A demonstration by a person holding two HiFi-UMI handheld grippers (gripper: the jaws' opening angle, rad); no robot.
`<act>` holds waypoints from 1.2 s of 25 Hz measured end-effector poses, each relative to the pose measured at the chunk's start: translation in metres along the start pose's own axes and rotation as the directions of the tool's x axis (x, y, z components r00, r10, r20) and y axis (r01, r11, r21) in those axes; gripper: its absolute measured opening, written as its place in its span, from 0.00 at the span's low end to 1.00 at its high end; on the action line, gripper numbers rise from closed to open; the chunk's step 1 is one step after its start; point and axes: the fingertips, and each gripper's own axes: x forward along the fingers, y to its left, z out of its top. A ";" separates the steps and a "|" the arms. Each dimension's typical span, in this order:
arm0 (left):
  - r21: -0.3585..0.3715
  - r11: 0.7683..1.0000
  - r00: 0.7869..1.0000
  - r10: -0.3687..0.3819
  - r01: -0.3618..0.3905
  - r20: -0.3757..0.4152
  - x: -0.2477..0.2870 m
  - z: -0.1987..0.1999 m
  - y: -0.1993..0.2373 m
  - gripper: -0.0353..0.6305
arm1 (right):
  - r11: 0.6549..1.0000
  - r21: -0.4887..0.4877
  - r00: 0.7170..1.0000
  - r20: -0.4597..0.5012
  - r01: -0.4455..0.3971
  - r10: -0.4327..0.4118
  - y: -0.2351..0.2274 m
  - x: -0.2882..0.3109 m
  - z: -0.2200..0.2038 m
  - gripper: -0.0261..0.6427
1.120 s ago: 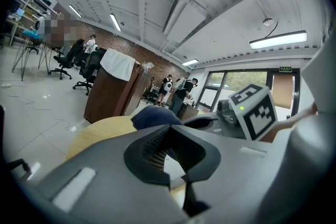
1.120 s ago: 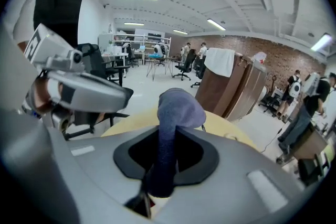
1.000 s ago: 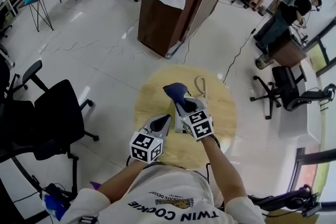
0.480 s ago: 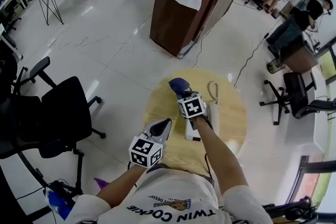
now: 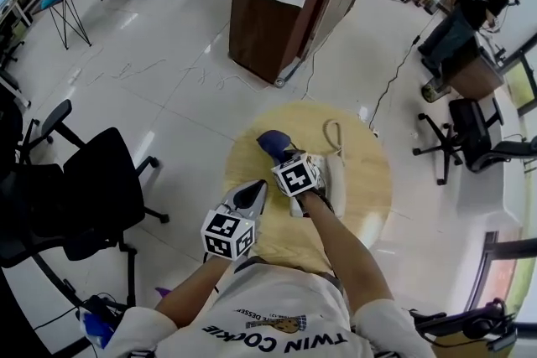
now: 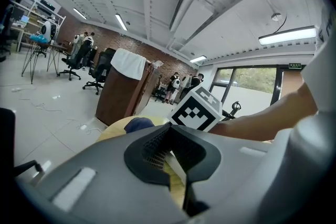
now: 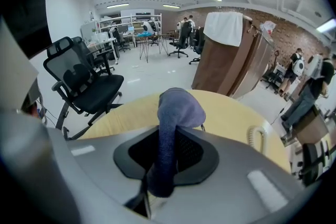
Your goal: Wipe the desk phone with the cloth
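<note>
Our right claw pinches the cloth, which juts forward over the tabletop, just left of the desk phone (its long axis runs away from us). Only the right gripper view shows the squeezed fold. Our left claw is pressed together, empty. The grip is unchanged from half a second ago.

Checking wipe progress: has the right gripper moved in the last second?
Yes. Right gripper, holding the cloth, slid left across the phone, away from its cord.
</note>
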 end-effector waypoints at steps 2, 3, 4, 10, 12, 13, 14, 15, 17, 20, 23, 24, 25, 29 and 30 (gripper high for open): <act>0.006 1.000 1.000 0.006 -0.006 -0.002 0.001 -0.001 0.000 0.04 | 1.000 0.001 1.000 0.009 -0.013 0.013 0.005 -0.004 -0.005 0.14; 0.008 1.000 1.000 0.009 -0.009 -0.002 0.000 0.000 0.000 0.04 | 1.000 0.005 1.000 0.014 -0.019 0.019 0.007 -0.006 -0.008 0.14; 0.009 1.000 1.000 0.013 -0.013 0.000 0.000 0.000 -0.001 0.04 | 1.000 0.009 1.000 0.018 -0.026 0.026 0.009 -0.008 -0.010 0.14; 0.004 0.999 0.999 0.035 -0.035 0.009 -0.008 -0.002 -0.002 0.04 | 0.998 0.028 0.999 0.008 -0.054 0.053 0.033 -0.022 -0.025 0.14; 0.004 0.999 0.999 0.041 -0.041 0.011 -0.010 -0.002 -0.004 0.04 | 0.998 0.008 0.998 0.010 -0.062 0.062 0.041 -0.028 -0.026 0.14; 0.003 0.999 0.999 0.043 -0.043 0.012 -0.011 -0.003 -0.005 0.04 | 0.998 0.001 0.998 0.012 -0.065 0.065 0.044 -0.031 -0.027 0.14; 0.003 0.999 0.999 0.045 -0.045 0.013 -0.012 -0.003 -0.006 0.04 | 0.998 -0.002 0.998 0.014 -0.067 0.067 0.047 -0.033 -0.028 0.14; 0.003 0.999 0.999 0.047 -0.047 0.013 -0.013 -0.004 -0.007 0.04 | 0.998 -0.004 0.998 0.015 -0.068 0.068 0.049 -0.036 -0.029 0.14; 0.005 0.999 0.999 0.049 -0.049 0.012 -0.015 -0.007 -0.009 0.04 | 0.997 -0.008 0.997 0.020 -0.071 0.071 0.055 -0.041 -0.032 0.14; 0.007 0.999 0.999 0.052 -0.052 0.010 -0.017 -0.010 -0.012 0.04 | 0.997 -0.010 0.997 0.034 -0.074 0.074 0.062 -0.049 -0.035 0.14; 0.004 0.999 0.999 0.053 -0.053 0.010 -0.018 -0.012 -0.016 0.04 | 0.997 -0.008 0.996 0.053 -0.077 0.077 0.071 -0.058 -0.039 0.14; 0.002 0.999 0.999 0.052 -0.052 0.010 -0.019 -0.013 -0.018 0.04 | 0.997 -0.006 0.995 0.058 -0.078 0.078 0.075 -0.062 -0.042 0.14; 0.002 0.999 0.999 0.051 -0.051 0.010 -0.020 -0.015 -0.019 0.04 | 0.997 -0.007 0.995 0.063 -0.079 0.080 0.080 -0.064 -0.045 0.14; -0.005 0.999 0.999 0.049 -0.049 0.011 -0.020 -0.017 -0.022 0.04 | 0.997 -0.029 0.994 0.074 -0.078 0.079 0.095 -0.075 -0.059 0.14; -0.008 0.999 0.999 0.050 -0.050 0.011 -0.019 -0.018 -0.022 0.04 | 0.996 -0.036 0.994 0.078 -0.080 0.083 0.099 -0.078 -0.062 0.14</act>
